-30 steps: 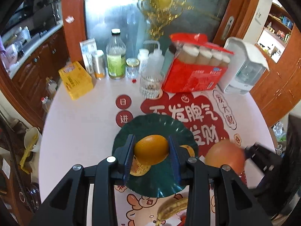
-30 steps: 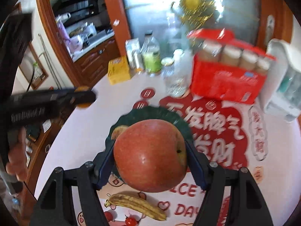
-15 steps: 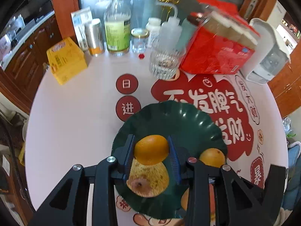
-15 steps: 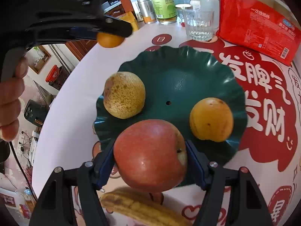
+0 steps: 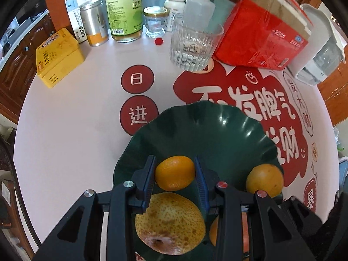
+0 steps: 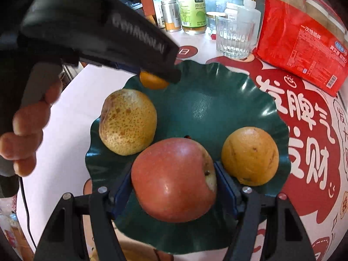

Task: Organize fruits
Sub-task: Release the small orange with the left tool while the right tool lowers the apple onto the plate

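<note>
Over the dark green scalloped plastic plate [image 5: 208, 130], the left gripper [image 5: 175, 174] clamps a small orange mandarin [image 5: 175, 173] above a speckled yellow pear [image 5: 169, 221]; the plate's far half lies bare, a ribbed clear glass [image 5: 193, 47] beyond its rim. From the right wrist, the right gripper [image 6: 174, 182] pinches a large red apple [image 6: 174, 180] above the plate's near edge, between the pear and a round yellow-orange fruit [image 6: 250, 155].

Dark green plate [image 6: 228, 100], red apple [image 6: 174, 180], brown-speckled yellow pear [image 6: 127, 121], orange tangerine [image 5: 175, 173], red-and-white tablecloth [image 5: 71, 130].
</note>
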